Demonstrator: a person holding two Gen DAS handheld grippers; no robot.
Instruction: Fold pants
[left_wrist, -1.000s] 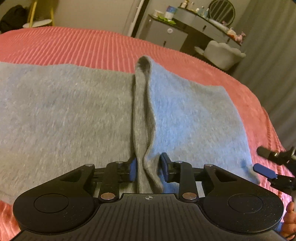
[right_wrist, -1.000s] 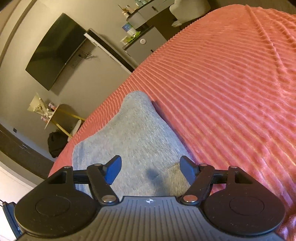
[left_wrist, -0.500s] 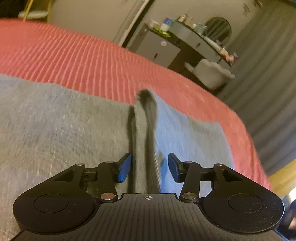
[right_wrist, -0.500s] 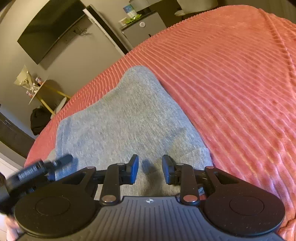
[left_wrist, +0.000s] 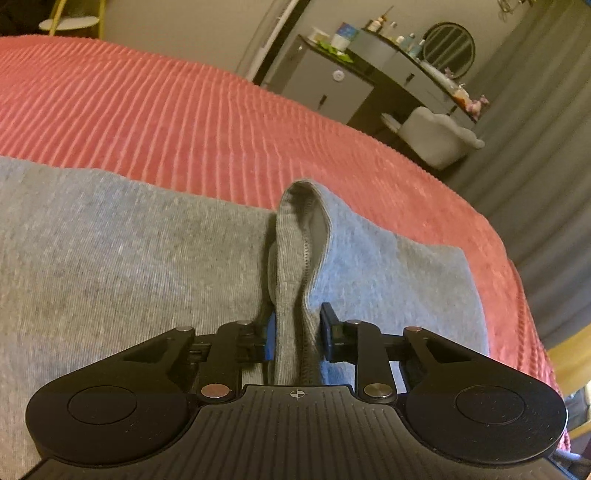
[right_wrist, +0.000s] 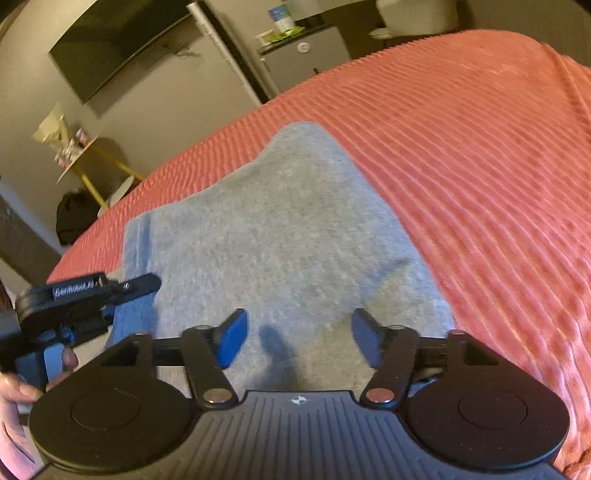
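While the left gripper (left_wrist: 295, 328) pinches a raised edge of the grey pants (left_wrist: 110, 258) lying on the red bed (left_wrist: 184, 110), the right gripper (right_wrist: 297, 338) hangs spread wide above them, holding nothing. One-sided lifting could bunch the cloth crooked.

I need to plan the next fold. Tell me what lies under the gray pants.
The pants lie on a red ribbed bedspread, which shows around them. The left gripper pinches a raised ribbed band. What lies beneath the flat cloth is covered.

Black ribbed gripper (left_wrist: 296, 334), blue-padded fingers (right_wrist: 232, 338), silver screws
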